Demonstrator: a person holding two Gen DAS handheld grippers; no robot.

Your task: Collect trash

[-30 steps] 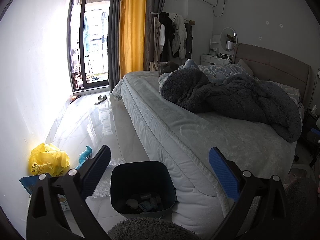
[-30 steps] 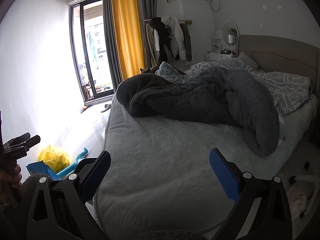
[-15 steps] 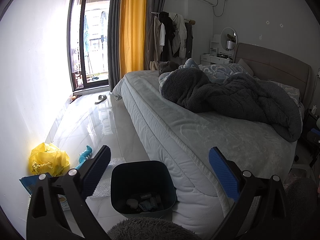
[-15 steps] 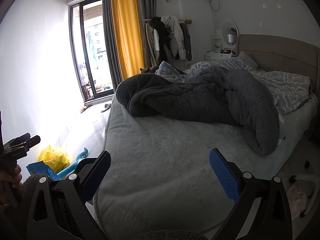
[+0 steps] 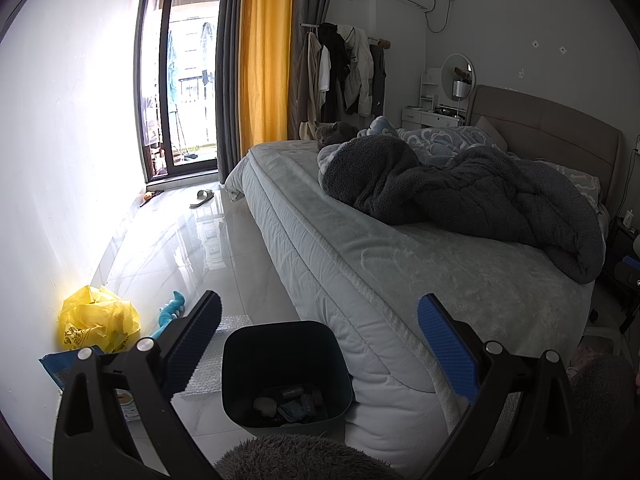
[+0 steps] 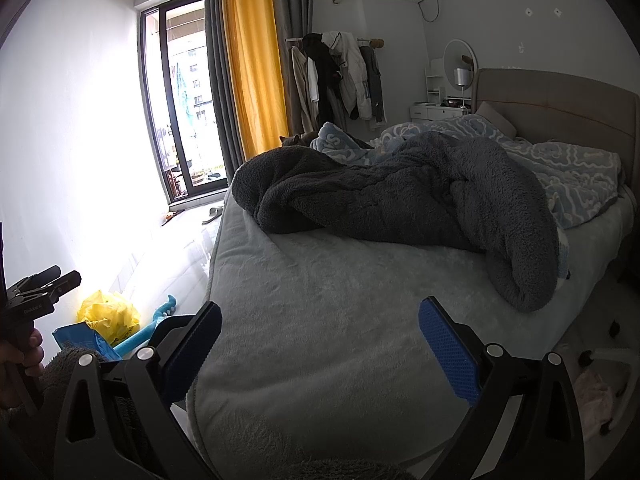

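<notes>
- Grippers first: the left gripper (image 5: pixel 318 354) stands with its jaws spread wide and nothing between them, and the right gripper (image 6: pixel 320 356) is just as wide and bare.
- Change over the last second: none to speak of; both views match the earlier ones, so the hands are holding steady, and nothing is being carried toward the bin.
- Dark bin (image 5: pixel 286 372) sits on the floor at 6 o'clock in the left view, touching the foot corner of the bed (image 5: pixel 400 264), with a few small scraps at its bottom.
- Loose trash lies by the wall at 8 o'clock: a crumpled yellow plastic bag (image 5: pixel 98 318), a flat blue packet (image 5: pixel 60 364) just below it, and bubble wrap (image 5: pixel 218 344) beside the bin.
- Teal toy (image 5: pixel 172 314) lies near the bag; whether it counts as trash is unclear.
- Grey blanket (image 6: pixel 400 208) is heaped on the bed at 12 o'clock.
</notes>
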